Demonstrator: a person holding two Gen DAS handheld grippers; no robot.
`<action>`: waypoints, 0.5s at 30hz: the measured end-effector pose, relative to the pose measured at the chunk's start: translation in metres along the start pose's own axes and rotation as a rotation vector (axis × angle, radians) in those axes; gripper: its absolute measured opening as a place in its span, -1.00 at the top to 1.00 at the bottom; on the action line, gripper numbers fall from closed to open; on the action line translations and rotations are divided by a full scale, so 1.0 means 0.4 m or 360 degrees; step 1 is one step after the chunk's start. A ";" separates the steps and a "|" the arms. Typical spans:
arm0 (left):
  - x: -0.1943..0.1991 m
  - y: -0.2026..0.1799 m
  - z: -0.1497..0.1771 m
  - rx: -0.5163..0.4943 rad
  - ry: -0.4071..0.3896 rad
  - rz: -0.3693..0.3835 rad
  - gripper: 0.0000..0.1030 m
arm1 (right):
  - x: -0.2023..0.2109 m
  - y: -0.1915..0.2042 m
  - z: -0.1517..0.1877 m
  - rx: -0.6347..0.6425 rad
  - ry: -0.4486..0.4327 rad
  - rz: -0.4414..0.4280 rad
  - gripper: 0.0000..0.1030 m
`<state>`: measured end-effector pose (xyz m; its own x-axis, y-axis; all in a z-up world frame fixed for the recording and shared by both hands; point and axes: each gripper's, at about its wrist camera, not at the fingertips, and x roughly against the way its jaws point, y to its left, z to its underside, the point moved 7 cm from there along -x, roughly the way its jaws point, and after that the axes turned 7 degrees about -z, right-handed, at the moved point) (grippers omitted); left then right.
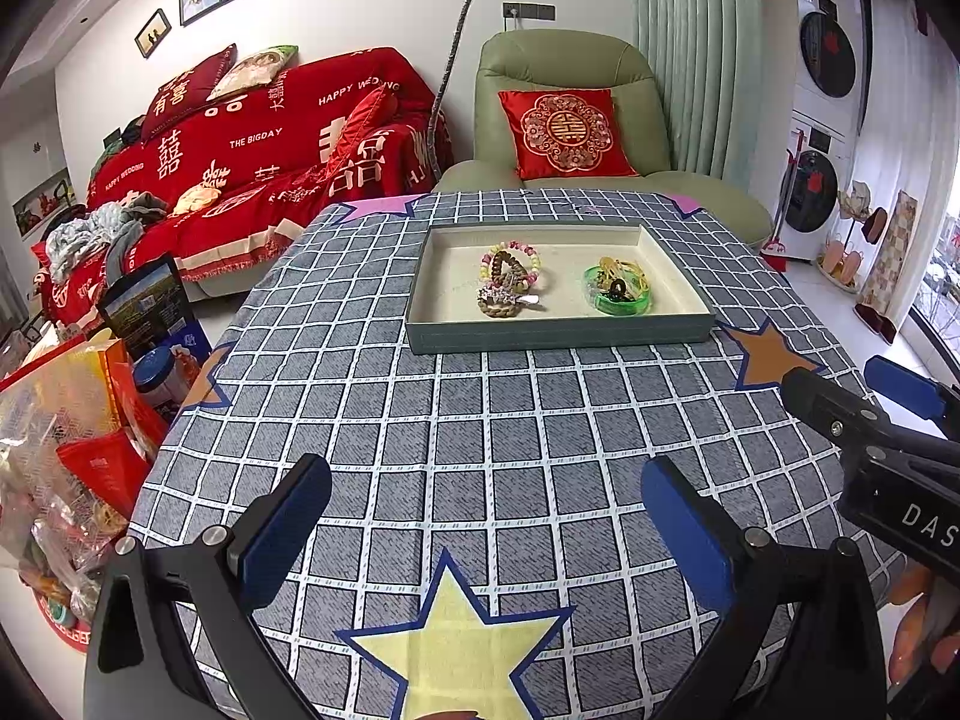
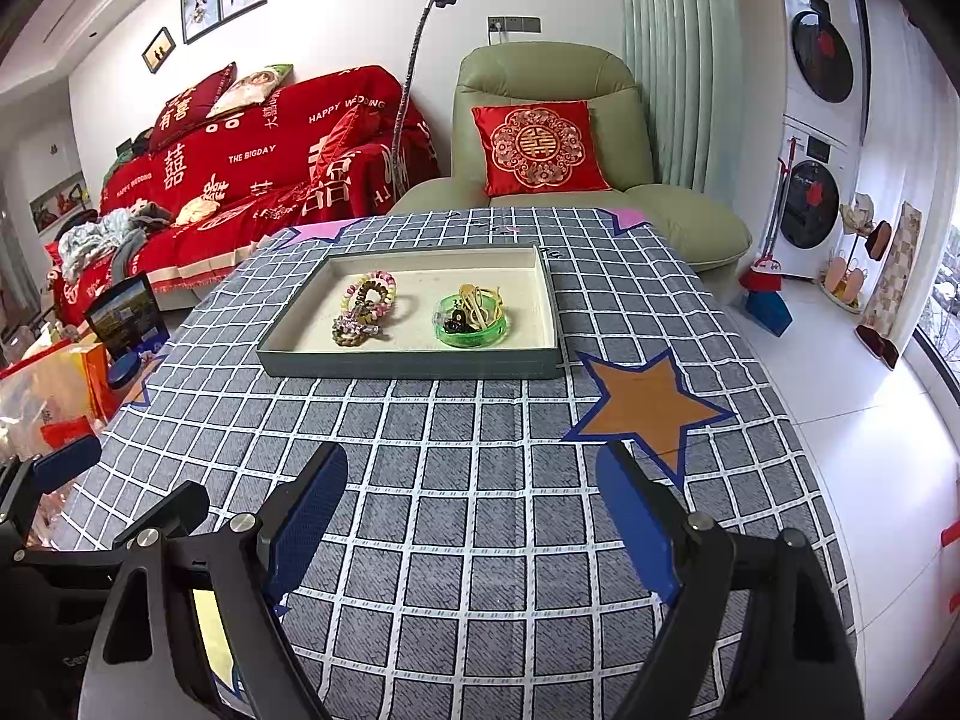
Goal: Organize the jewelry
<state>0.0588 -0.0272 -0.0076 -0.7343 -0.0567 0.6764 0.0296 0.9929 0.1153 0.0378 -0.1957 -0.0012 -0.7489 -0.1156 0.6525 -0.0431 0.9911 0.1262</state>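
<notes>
A grey tray (image 1: 558, 341) sat on the far half of the checked table (image 1: 480, 420). Inside it, a heap of bead bracelets (image 1: 509, 279) lay at the left, and a green bangle (image 1: 618, 291) ringed some gold pieces at the right. Both the left tongs (image 1: 486, 528) and the right tongs (image 2: 474, 516) hung released and empty over the near cloth, well apart from the tray.

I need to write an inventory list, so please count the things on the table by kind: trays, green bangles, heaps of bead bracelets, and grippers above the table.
Trays: 1, the grey-green tray
Green bangles: 1, the green bangle
Heaps of bead bracelets: 1, the bracelet heap
Grippers: 2, left gripper and right gripper, both open and empty
Total: 5
</notes>
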 end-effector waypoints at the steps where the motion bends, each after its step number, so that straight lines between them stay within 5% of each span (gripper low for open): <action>1: 0.000 0.000 0.000 0.0001 0.0001 0.0001 -1.00 | 0.000 0.000 0.000 0.0000 0.0000 0.0002 -0.69; 15: -0.002 0.000 0.007 0.0002 0.0012 0.0006 -1.00 | -0.004 0.000 0.004 -0.0004 0.0001 0.0000 -0.69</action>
<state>0.0576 -0.0270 -0.0101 -0.7291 -0.0538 0.6823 0.0312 0.9932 0.1117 0.0378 -0.1954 -0.0036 -0.7485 -0.1154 0.6530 -0.0414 0.9909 0.1278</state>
